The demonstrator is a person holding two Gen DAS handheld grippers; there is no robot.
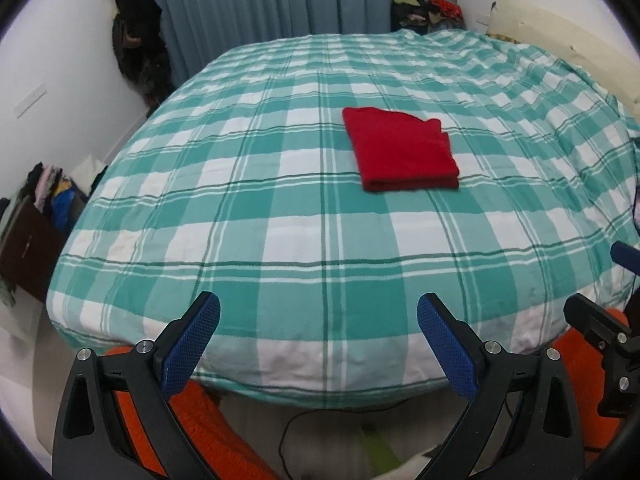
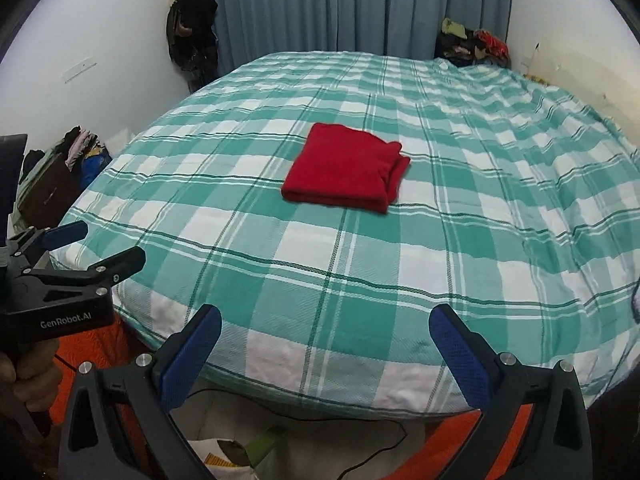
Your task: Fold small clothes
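Near the middle of the bed, the red cloth lies folded, both hand-held grippers, left and right, released and empty above the near edge, so the fold looks finished and next comes fetching another garment.

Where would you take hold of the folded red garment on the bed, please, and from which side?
I would probably grip the red garment at its near folded edge, coming in low from the foot of the bed. That edge is one closed, rounded fold facing both empty, open grippers, while the right-hand side shows loose stacked layers that could slip apart.
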